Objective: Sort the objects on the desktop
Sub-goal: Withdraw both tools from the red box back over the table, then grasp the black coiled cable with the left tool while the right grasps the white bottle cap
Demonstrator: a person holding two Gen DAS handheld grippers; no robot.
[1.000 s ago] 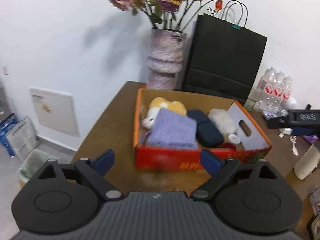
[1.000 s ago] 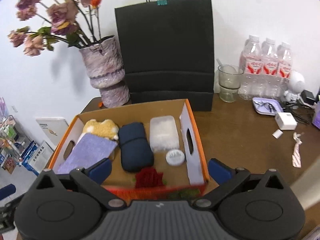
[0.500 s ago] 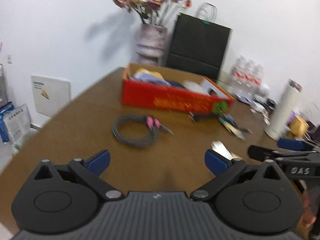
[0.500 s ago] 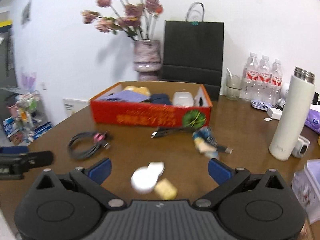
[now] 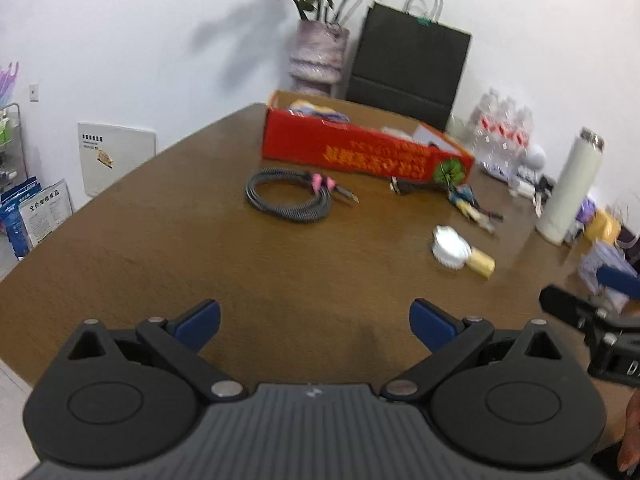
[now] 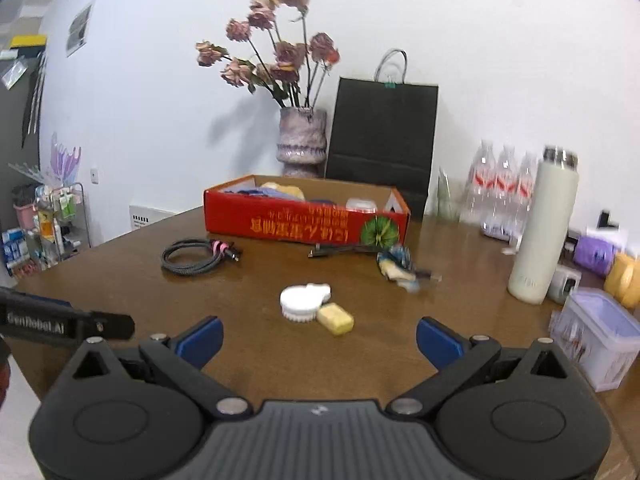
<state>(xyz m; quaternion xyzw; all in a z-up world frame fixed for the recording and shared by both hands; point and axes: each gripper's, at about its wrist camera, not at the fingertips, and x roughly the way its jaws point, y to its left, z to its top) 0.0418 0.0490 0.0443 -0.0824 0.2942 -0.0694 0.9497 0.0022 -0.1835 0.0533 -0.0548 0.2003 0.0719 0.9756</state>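
Bench (image 6: 256, 344) surface, brown and bare, straight ahead of both tongs. Left tongs (image 5: 314, 322) spread wide with nothing between the blue pads, having just finished opening; right tongs (image 6: 320, 340) likewise wide apart and empty. Well beyond the left tongs, a coiled grey cable (image 5: 288, 196) with pink ties; past that, near the far bench edge, a red cardboard box (image 6: 304, 222) printed with yellow characters upside down, not legible, and a green round motif at its right corner. Just ahead of the right tongs, a white round brush (image 6: 302, 300) touching a yellow block (image 6: 336, 318); farther on, a dark plug lead (image 6: 340, 250) and a small blue-yellow bundle (image 6: 396, 266), blurred. Off to the right of the right tongs, a tall cream flask (image 6: 546, 232) and a clear lidded tub (image 6: 596, 332) near the bench's right edge. Curved left bench edge close beside the left tongs. On the left tongs' black housing, seen from the right wrist, white lettering "GenRobot.AI".
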